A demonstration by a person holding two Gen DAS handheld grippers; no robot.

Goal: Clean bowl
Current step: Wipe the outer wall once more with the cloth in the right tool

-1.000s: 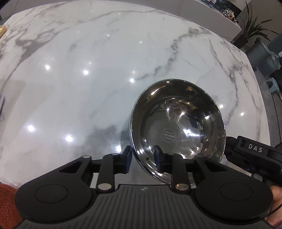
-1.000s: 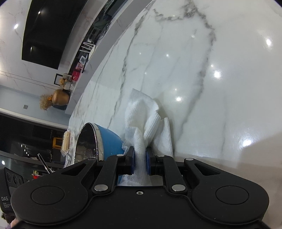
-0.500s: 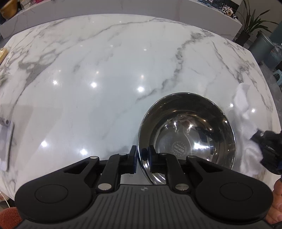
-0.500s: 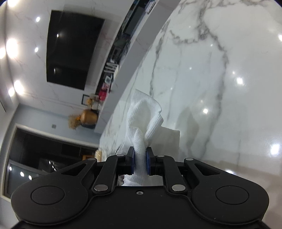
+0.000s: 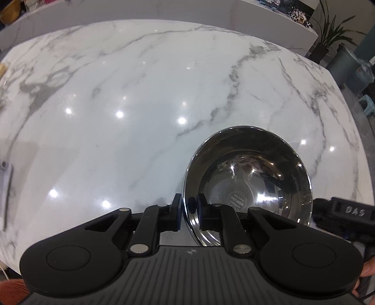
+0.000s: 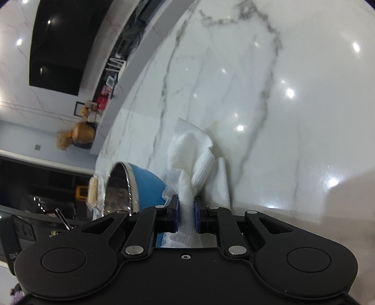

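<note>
A steel bowl [image 5: 248, 178] with a shiny inside and blue outside sits tilted at the near right of the marble table [image 5: 117, 105]. My left gripper [image 5: 189, 208] is shut on the bowl's near left rim, one finger outside and one inside. In the right wrist view the bowl [image 6: 138, 187] shows at lower left. My right gripper [image 6: 186, 212] is shut on a crumpled white paper towel [image 6: 194, 159] just right of the bowl's blue side. The right gripper's body [image 5: 346, 218] shows at the bowl's right edge in the left wrist view.
A grey flat object [image 5: 5, 178] lies at the table's left edge. A potted plant [image 5: 330, 32] and a bin [image 5: 349, 68] stand beyond the far right corner. A white counter [image 5: 164, 9] runs behind the table.
The right gripper with the towel has come down from its raised position to beside the bowl's right side. The left gripper keeps its hold on the rim; the view has shifted slightly.
</note>
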